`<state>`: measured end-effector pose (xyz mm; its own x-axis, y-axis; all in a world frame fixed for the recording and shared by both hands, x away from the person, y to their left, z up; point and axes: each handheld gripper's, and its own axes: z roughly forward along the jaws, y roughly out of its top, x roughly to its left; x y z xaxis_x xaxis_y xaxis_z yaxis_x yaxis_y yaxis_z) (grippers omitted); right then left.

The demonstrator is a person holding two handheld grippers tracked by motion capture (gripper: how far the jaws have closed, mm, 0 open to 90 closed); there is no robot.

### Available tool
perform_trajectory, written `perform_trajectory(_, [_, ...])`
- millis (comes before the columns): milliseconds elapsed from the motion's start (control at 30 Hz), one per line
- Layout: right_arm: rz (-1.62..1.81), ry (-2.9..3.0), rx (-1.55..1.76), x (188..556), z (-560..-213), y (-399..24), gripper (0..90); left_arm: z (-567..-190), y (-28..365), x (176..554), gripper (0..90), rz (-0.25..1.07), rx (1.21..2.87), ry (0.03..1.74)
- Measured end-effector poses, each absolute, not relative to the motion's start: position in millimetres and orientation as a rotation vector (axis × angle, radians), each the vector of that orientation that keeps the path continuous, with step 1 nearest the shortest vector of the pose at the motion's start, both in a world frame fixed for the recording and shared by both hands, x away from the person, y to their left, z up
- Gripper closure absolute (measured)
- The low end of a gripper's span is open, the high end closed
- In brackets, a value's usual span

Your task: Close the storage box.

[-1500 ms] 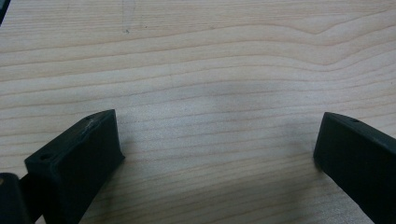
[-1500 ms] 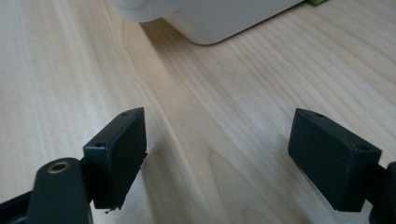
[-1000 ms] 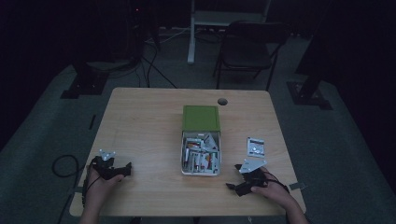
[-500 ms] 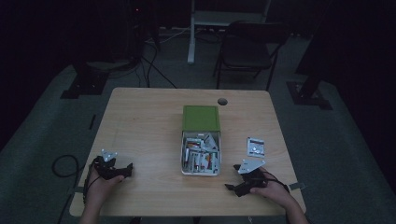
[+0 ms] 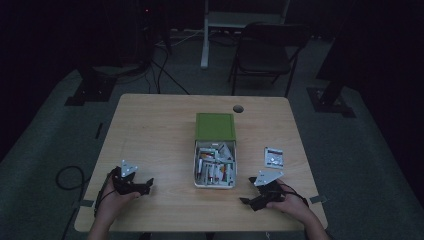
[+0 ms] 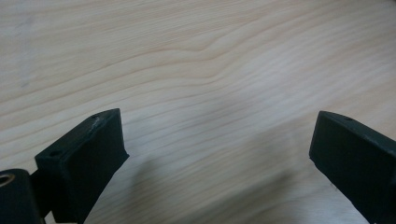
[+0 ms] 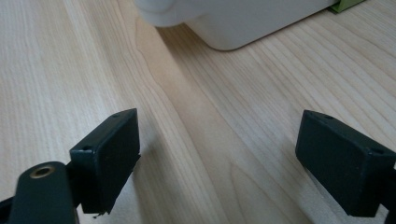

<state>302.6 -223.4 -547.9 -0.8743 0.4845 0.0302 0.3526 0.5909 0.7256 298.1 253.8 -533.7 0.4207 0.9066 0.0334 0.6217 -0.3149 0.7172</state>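
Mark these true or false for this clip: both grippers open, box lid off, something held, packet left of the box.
1. Both grippers are open. True: the left gripper and right gripper have jaws wide apart.
2. The white box is uncovered. True: its green lid lies just beyond it.
3. The right gripper holds an item. False: bare table lies between its jaws.
4. The small packet lies left of the box. False: it lies to its right.
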Motion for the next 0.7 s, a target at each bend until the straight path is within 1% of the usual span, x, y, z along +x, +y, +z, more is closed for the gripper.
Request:
perform_trajectory(33, [1.160,2.643,0.705,302.7,-546.0,-223.5,13.5,-531.7,248.4,296.6,3.7,0.575,2.065,1.255])
perform_trajectory(267, [1.201,2.616,0.726,303.9,-537.8,-224.3,13.3,-525.5,233.9,292.2,3.7,0.554,2.087,1.186])
perform_trajectory(300, [1.220,2.606,0.734,304.4,-534.4,-224.8,13.3,-524.0,229.1,291.0,3.7,0.546,2.102,1.150])
perform_trajectory(533, [1.277,2.561,0.751,305.8,-522.0,-226.9,12.7,-522.9,213.4,288.4,3.7,0.530,2.110,1.038])
perform_trajectory(700, [1.311,2.525,0.765,306.4,-515.0,-227.6,12.0,-523.4,206.4,287.5,3.7,0.512,2.119,1.002])
